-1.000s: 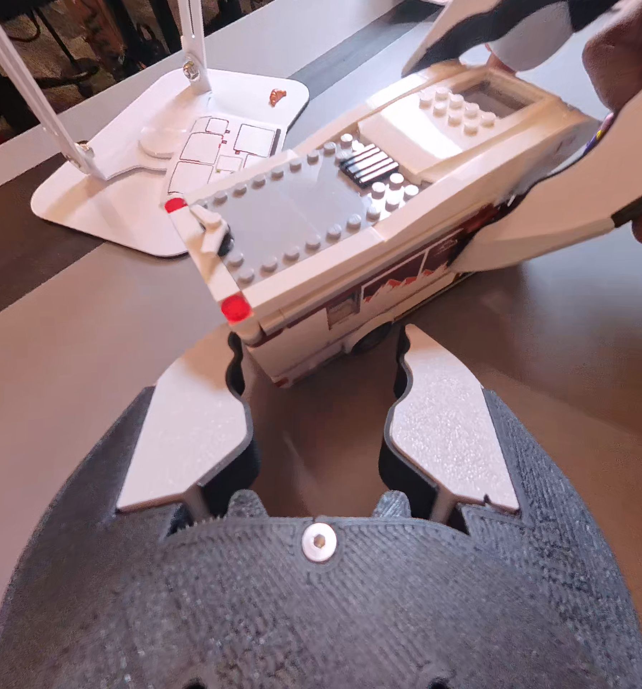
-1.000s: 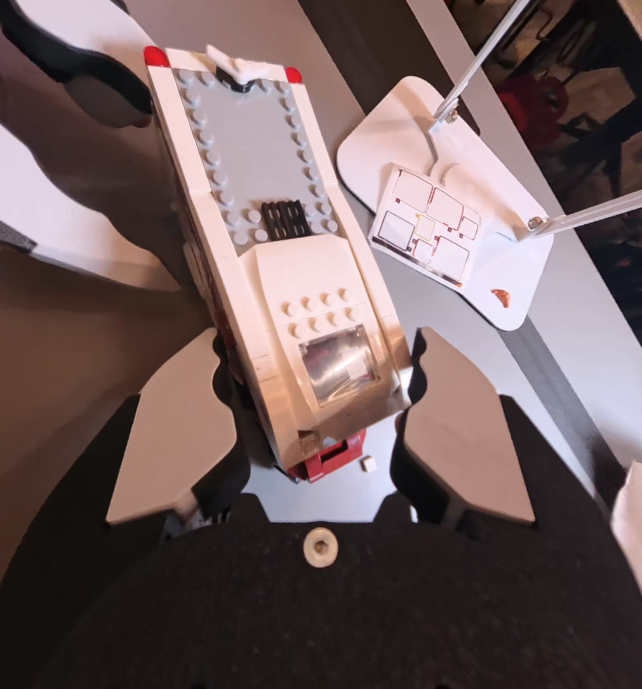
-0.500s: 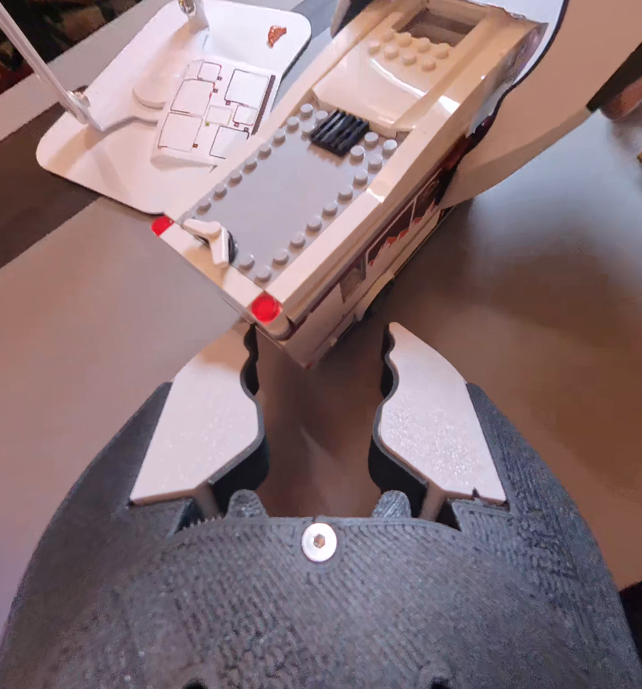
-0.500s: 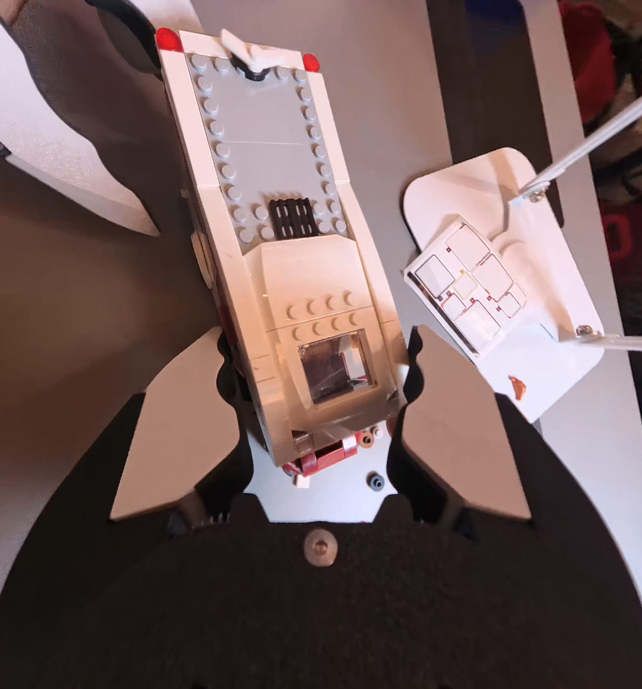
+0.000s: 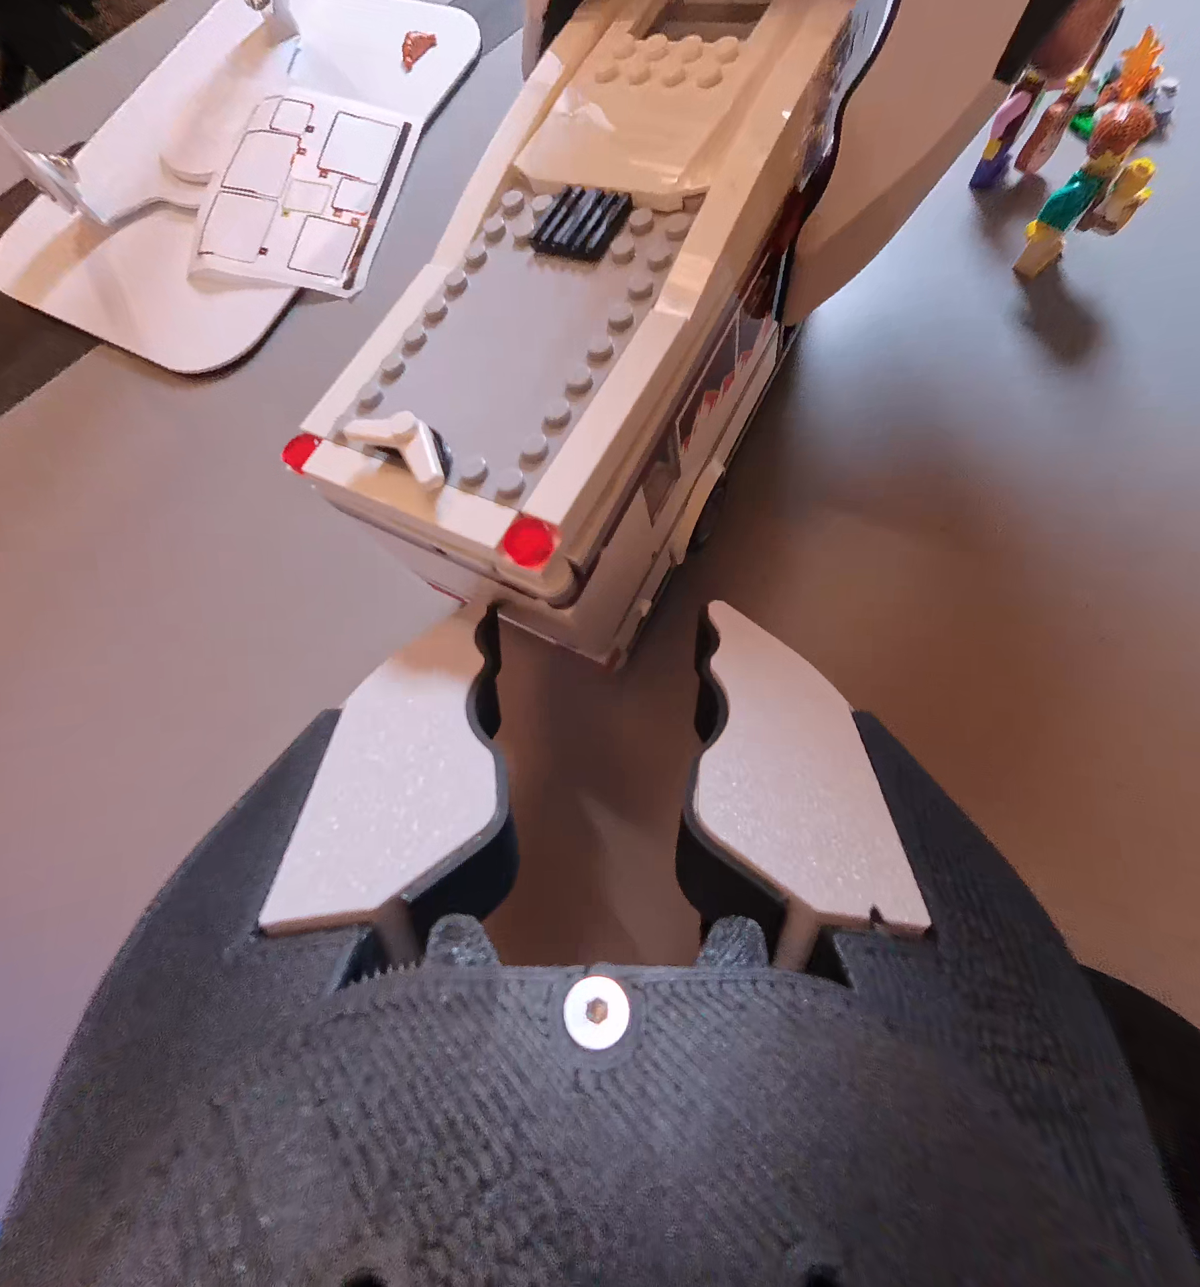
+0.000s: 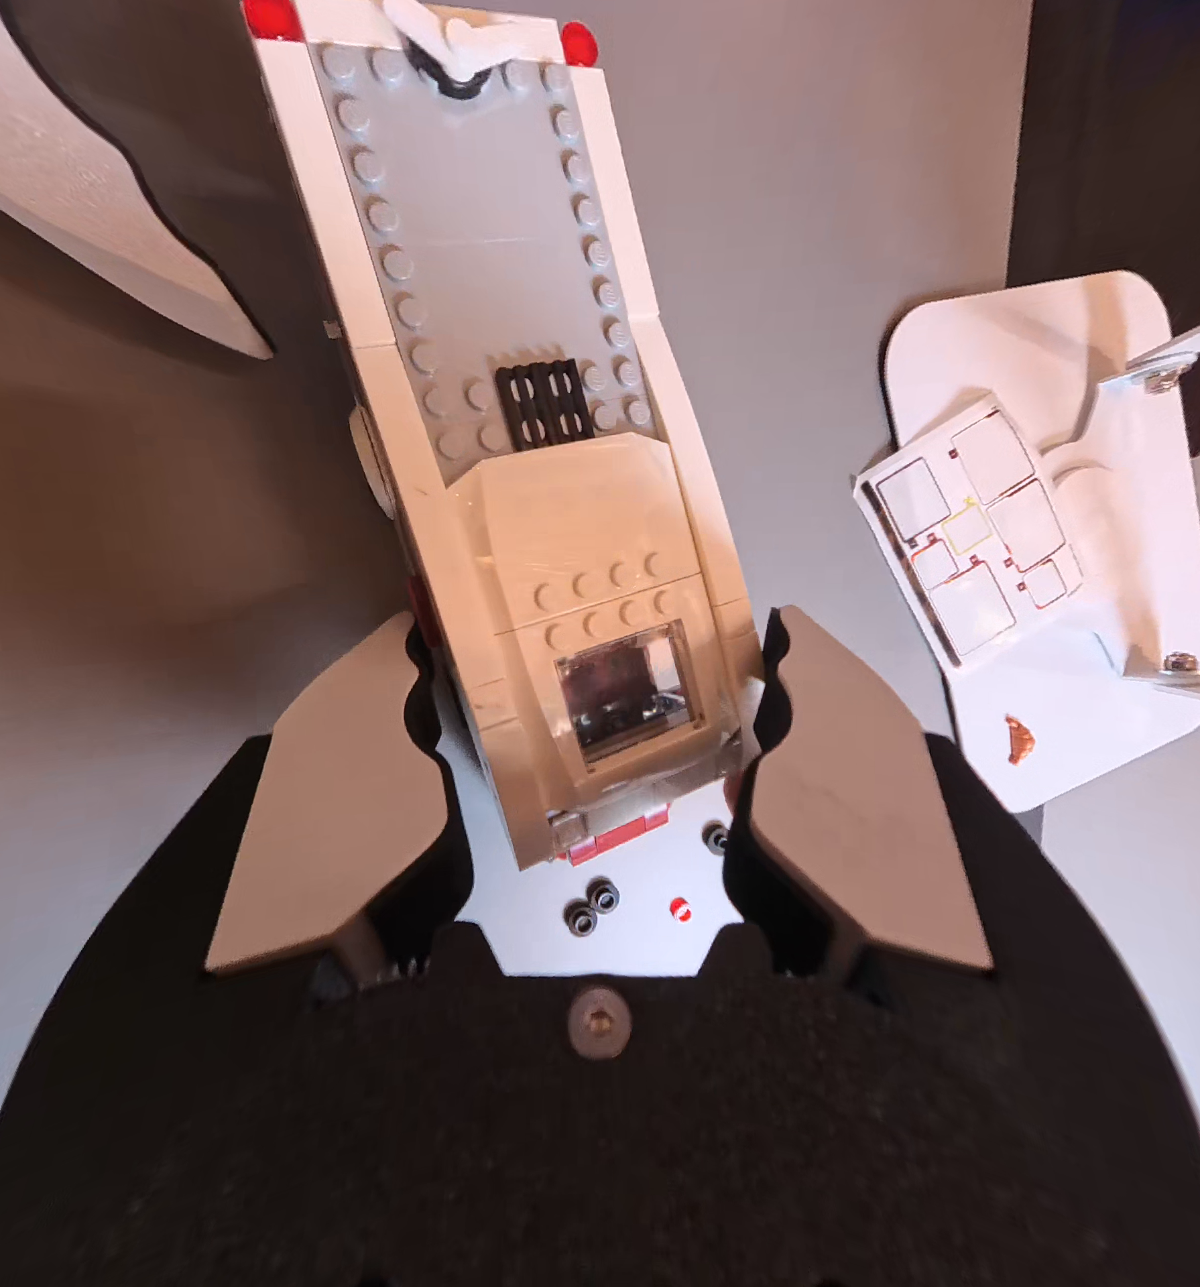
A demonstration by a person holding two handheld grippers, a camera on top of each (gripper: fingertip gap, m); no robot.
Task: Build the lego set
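Observation:
A white toy brick camper van with a grey studded roof and red rear lights hangs tilted above the brown table. My right gripper is shut on its cab end, with a finger pressed on each side of the van. One right finger shows against the van's side in the left wrist view. My left gripper is open and holds nothing. Its fingertips sit just short of the van's lower rear corner. A left finger shows beside the van's rear in the right wrist view.
A white stand base with a printed sheet lies beyond the van and also shows in the right wrist view. Several toy figures stand at the far right. Small loose studs lie under the cab.
The left jaws have narrowed on air while closing in behind the van's rear. The right gripper has kept its hold and turned the van, and the toy figures have come into the left wrist view.

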